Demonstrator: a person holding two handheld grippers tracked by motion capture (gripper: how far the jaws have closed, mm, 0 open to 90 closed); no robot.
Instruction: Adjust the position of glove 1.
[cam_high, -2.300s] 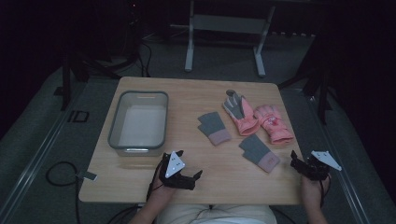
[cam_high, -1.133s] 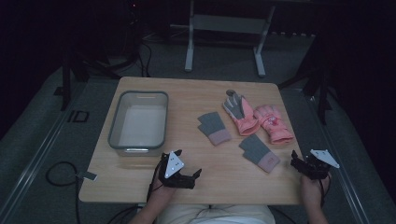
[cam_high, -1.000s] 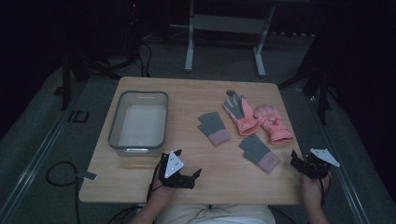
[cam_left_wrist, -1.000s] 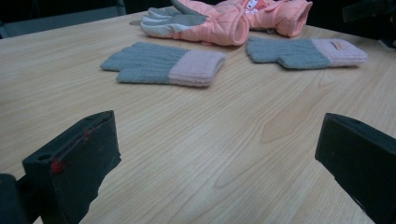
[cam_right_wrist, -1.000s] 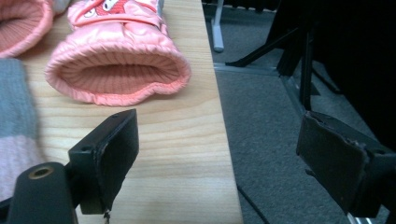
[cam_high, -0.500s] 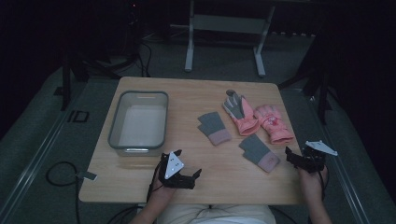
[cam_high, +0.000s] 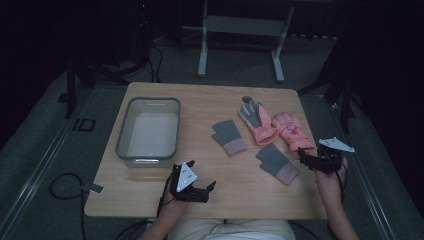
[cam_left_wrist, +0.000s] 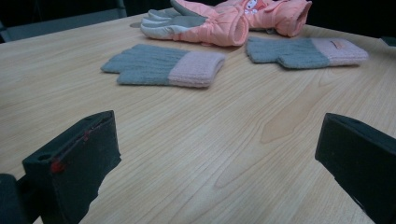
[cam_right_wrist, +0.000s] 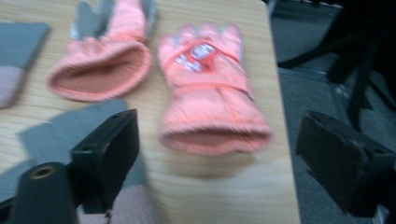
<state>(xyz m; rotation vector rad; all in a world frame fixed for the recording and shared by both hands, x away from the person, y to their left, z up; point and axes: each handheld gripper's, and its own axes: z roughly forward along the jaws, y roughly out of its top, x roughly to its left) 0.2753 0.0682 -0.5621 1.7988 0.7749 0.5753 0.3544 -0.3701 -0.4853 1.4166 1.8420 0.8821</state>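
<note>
Two pink padded gloves lie at the table's right: one (cam_high: 256, 120) palm up, the other (cam_high: 294, 131) beside it near the edge. Two grey knit gloves with pink cuffs lie nearer me, one (cam_high: 229, 137) mid-table and one (cam_high: 277, 163) to its right. My right gripper (cam_high: 303, 159) is open at the right edge, just short of the right pink glove's cuff (cam_right_wrist: 205, 93), which sits between its jaws in the right gripper view. My left gripper (cam_high: 209, 192) rests open near the front edge, jaws facing the grey gloves (cam_left_wrist: 163, 65) across bare wood.
A grey plastic bin (cam_high: 122, 142) stands empty at the table's left. The table's right edge (cam_right_wrist: 280, 116) runs close beside the right pink glove, with dark floor beyond. A metal stand (cam_high: 240, 30) is behind the table.
My right gripper has moved forward and left, from off the table's right edge to the cuff of the right pink glove. The left gripper and the gloves have stayed put.
</note>
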